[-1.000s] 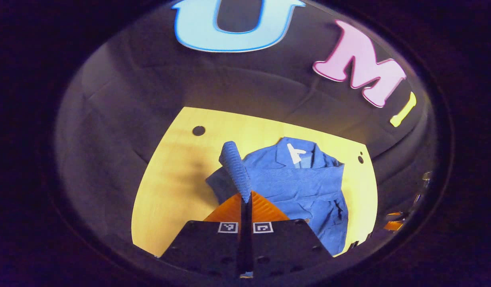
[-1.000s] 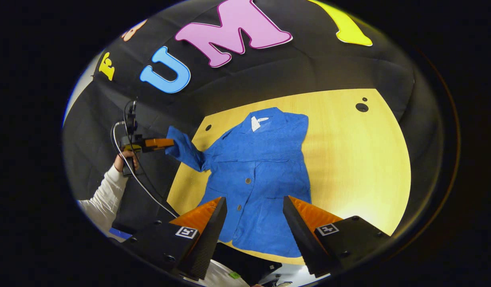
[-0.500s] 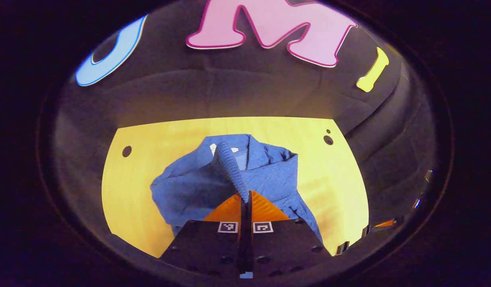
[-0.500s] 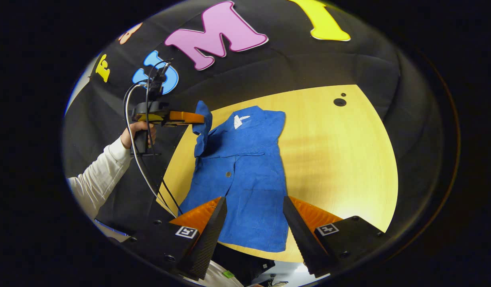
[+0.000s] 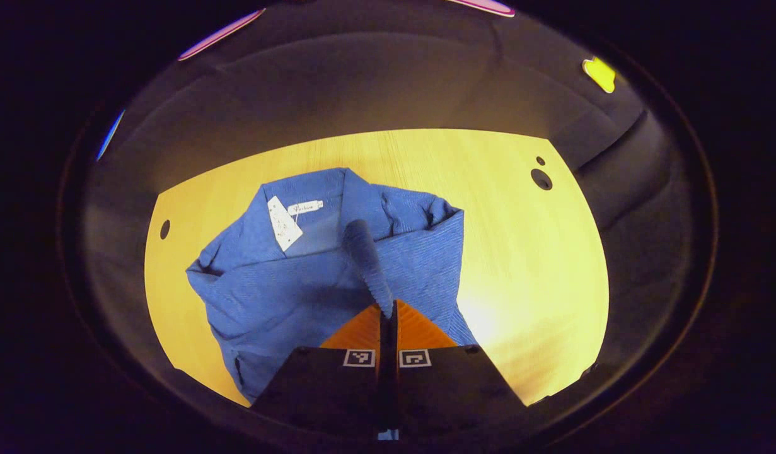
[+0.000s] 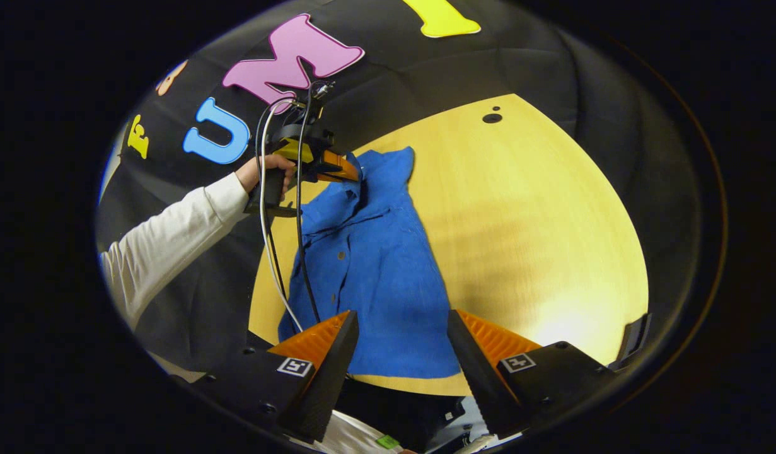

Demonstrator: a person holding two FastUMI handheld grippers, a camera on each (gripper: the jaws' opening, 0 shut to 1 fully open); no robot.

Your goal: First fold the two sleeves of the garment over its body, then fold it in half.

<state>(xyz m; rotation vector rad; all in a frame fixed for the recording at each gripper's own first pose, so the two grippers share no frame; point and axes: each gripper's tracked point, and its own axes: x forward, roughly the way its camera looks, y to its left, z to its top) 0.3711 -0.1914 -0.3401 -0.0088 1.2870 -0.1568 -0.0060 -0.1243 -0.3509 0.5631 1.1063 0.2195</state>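
— Where's the garment sitting?

— I see the blue jacket [image 5: 312, 271] lying on the yellow wooden table [image 5: 526, 265], front side up, collar toward the far edge. In the left gripper view it lies on the left half of the tabletop; a white tag [image 5: 283, 222] hangs at the open collar, and the fabric bunches at the near left shoulder. In the right gripper view the jacket [image 6: 381, 277] runs from the far left of the table [image 6: 539, 239] down to its near edge, with two buttons showing along the front.

— And the sleeve?

— My left gripper [image 5: 388, 308] has its jaws clenched on the cuff [image 5: 369, 265], which sticks up past the tips and hangs over the jacket's chest, just right of the collar opening. From the right gripper view I see the left gripper [image 6: 348, 175] over the collar end of the jacket, with a hand [image 6: 265, 173] in a white sleeve [image 6: 167, 239] on its grip and cables [image 6: 280, 252] trailing down the left side.

— Your right side?

— The right gripper [image 6: 400, 343] hovers above the near edge of the table, over the hem, jaws released and spread wide, touching nothing. Two round holes [image 5: 541, 178] sit in the table's far right corner.
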